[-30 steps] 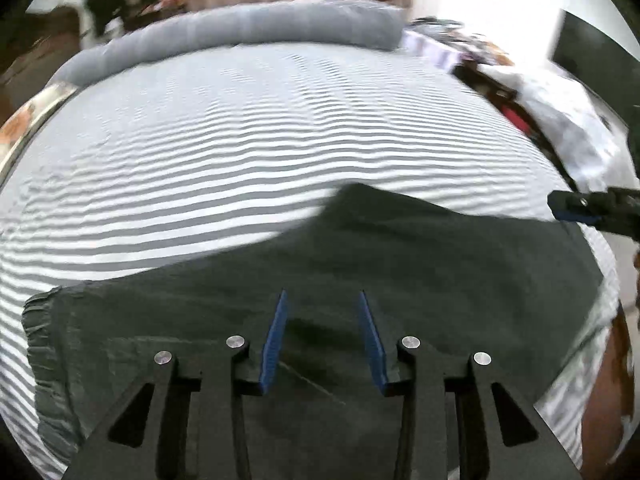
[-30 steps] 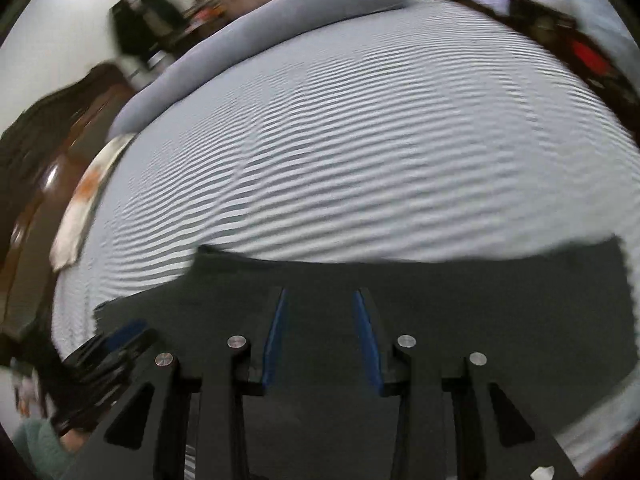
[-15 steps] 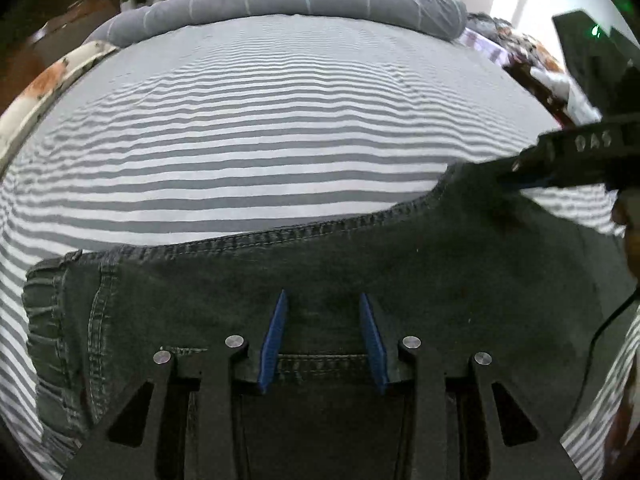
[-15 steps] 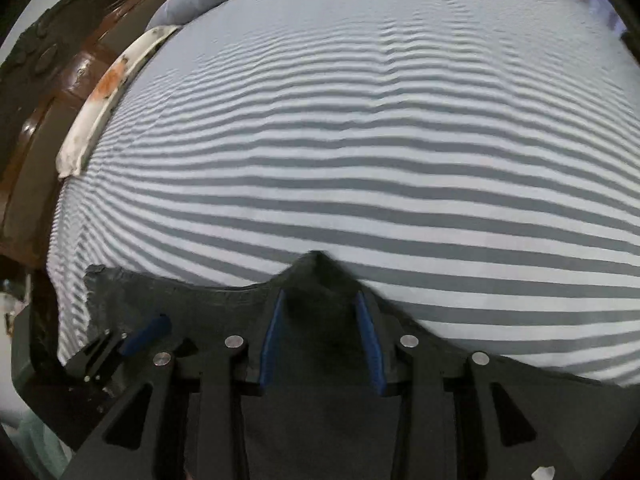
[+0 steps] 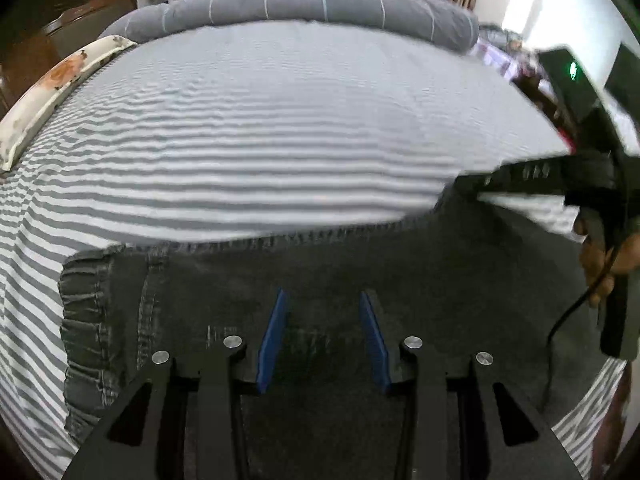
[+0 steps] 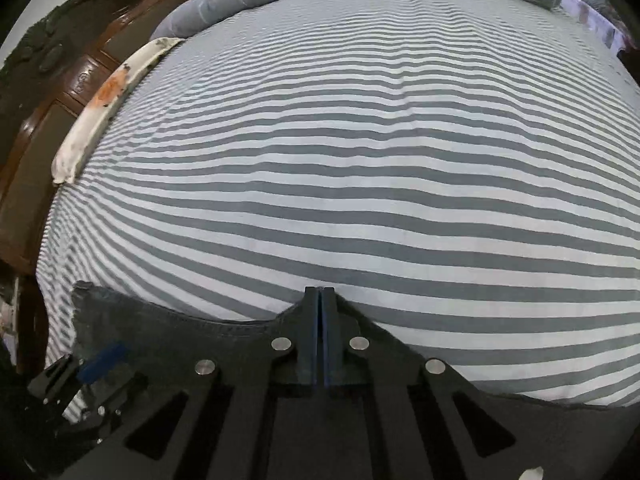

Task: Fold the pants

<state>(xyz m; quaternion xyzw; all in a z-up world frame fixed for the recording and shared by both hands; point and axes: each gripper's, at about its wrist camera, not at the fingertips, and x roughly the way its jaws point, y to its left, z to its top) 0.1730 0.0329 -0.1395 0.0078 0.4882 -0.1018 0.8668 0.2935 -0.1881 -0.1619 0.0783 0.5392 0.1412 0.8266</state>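
Across the near part of a striped bed sheet (image 6: 340, 184) lie the dark denim pants (image 5: 400, 280), spread flat with the waistband (image 5: 86, 320) bunched toward the left of the left wrist view and a stitched edge running along the far side.

At that far edge, the right gripper (image 6: 319, 304) has its 2 blue pads pressed together, and the cloth rises to a small peak at its tip, so it appears to have pinched the seam. From the left wrist view the same tool is motion-blurred at the right, with the person's hand (image 5: 612, 256) behind it.

Nearer the waistband, the left gripper (image 5: 322, 320) hovers low over the denim with its 2 fingers spread apart and nothing between them. Whether its tips touch the fabric cannot be told.

Only 1 point of the pants looks held, and that is the likely trouble. If the right side lifts before the left closes, the edge may come up unevenly and the fold would skew or drag the waistband along the sheet. The pinch also looks shallow, so heavy denim could slip free, and it may hold just 1 layer of the cloth, or snag the sheet beneath.
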